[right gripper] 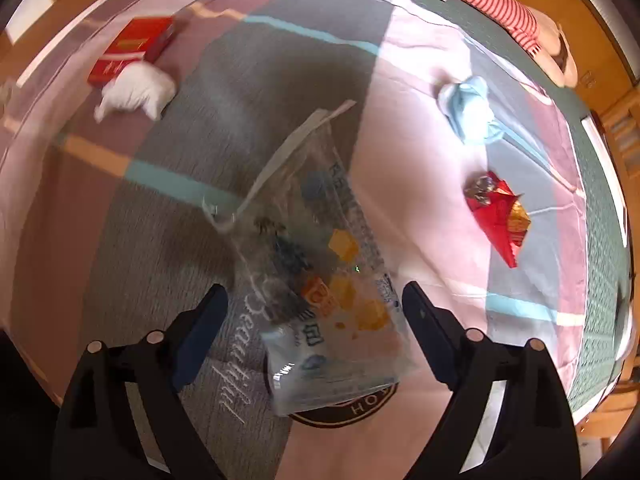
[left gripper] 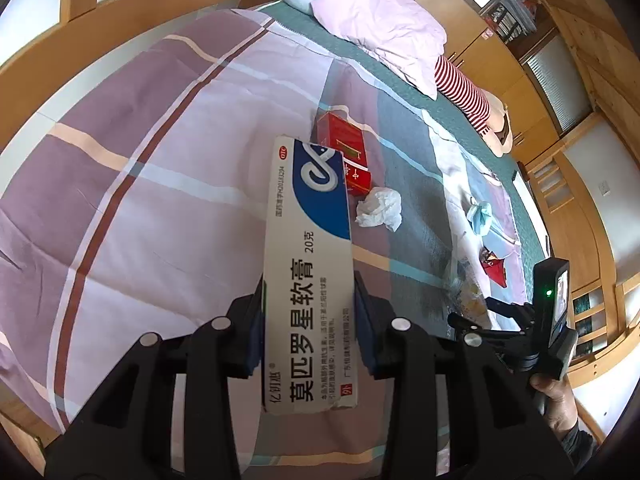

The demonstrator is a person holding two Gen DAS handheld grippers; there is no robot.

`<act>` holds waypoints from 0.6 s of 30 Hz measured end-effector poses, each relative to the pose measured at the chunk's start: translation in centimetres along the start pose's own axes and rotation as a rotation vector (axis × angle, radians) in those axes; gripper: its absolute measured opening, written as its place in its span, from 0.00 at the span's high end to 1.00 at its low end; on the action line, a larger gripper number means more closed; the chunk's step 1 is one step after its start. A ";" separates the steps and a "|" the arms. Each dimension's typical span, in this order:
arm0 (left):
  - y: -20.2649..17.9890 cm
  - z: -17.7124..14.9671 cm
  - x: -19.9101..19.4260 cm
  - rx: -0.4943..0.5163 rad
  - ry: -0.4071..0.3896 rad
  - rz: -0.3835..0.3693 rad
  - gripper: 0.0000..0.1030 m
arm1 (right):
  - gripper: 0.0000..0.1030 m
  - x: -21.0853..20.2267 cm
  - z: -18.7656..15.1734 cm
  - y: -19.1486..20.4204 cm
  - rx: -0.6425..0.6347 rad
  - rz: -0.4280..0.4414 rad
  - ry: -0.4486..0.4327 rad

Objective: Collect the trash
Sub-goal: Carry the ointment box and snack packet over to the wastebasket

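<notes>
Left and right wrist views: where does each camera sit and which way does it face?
Left wrist: on the left gripper, facing across the bed; its fingers clamp an ointment box; the right gripper shows.
Right wrist: on the right gripper, looking down at a clear plastic bag between open fingers.
Shared: red box, crumpled tissue.

The bed (left gripper: 168,168) has a purple, pink and grey plaid cover, and a red box (left gripper: 346,152) lies out in the middle of it. A crumpled white tissue (left gripper: 380,208) is touching the box's near end. Well off to the box's right are a balled-up blue mask (right gripper: 470,106), a red wrapper (right gripper: 498,216) and a clear printed plastic bag (right gripper: 320,272).
</notes>
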State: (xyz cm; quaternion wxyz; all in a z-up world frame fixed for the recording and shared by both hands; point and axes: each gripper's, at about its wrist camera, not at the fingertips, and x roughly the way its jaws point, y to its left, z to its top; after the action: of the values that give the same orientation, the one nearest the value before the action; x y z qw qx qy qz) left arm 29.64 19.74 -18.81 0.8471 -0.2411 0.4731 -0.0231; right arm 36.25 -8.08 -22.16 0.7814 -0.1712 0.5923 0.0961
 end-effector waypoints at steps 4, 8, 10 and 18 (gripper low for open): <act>-0.2 0.0 0.2 0.022 -0.001 0.009 0.63 | 0.61 0.1 -0.1 0.8 0.011 0.045 0.009; -0.6 -0.1 0.0 0.061 -0.024 0.049 0.63 | 0.74 -1.5 -0.3 1.2 0.038 0.120 -0.028; -0.9 -0.2 -0.1 0.074 -0.038 0.062 0.63 | 0.75 -3.3 -0.7 1.3 0.054 0.117 -0.084; -4.2 -2.0 -3.7 0.226 -0.175 0.152 0.63 | 0.75 -12.7 -6.9 0.2 0.131 0.025 -0.302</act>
State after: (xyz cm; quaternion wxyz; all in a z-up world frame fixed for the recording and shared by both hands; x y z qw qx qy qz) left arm 26.76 16.26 -15.01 0.9060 -0.1090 0.4089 0.0091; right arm 26.43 -9.86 -11.69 0.8699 -0.0961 0.4751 0.0915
